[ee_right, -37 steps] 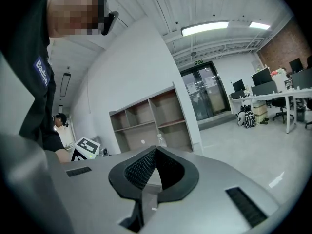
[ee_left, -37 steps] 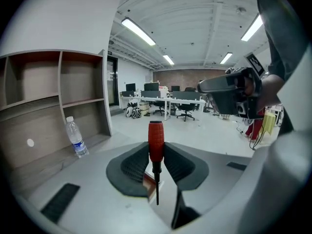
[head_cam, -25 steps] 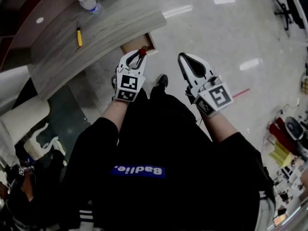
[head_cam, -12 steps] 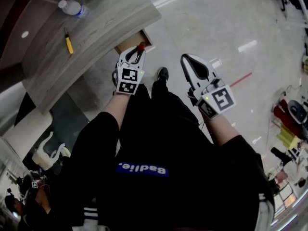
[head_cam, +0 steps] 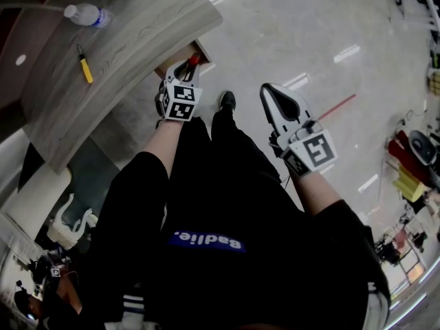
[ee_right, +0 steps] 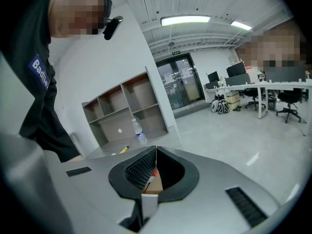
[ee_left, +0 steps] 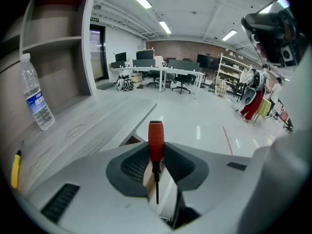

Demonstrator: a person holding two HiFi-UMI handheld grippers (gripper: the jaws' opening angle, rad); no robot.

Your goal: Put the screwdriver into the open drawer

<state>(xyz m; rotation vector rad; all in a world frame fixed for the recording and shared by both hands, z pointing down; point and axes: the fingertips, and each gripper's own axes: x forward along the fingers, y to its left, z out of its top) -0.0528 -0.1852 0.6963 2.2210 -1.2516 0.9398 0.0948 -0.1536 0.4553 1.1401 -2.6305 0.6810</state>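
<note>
My left gripper (head_cam: 187, 67) is shut on a red-handled screwdriver (head_cam: 194, 59), whose handle sticks out past the tips. It hangs just above the open wooden drawer (head_cam: 168, 66) under the desk's edge. In the left gripper view the red-handled screwdriver (ee_left: 156, 139) stands upright between the pads of the left gripper (ee_left: 156, 155), shaft running back toward the camera, with the brown drawer (ee_left: 147, 177) showing below. My right gripper (head_cam: 269, 90) hangs over the floor to the right, shut with nothing in it. In its own view the right gripper (ee_right: 156, 152) has its jaws meeting in a line.
A grey wood-grain desk (head_cam: 117, 53) bears a yellow screwdriver (head_cam: 84, 66) and a water bottle (head_cam: 84, 14). The bottle (ee_left: 36, 99) and yellow tool (ee_left: 16, 167) lie left of the left gripper. An open shelf unit (ee_right: 126, 111) stands behind. My shoe (head_cam: 227, 100) is on the glossy floor.
My left gripper has sunk with the screwdriver toward the open drawer, nearer the desk's edge. The right gripper has dropped a little and stays shut.
</note>
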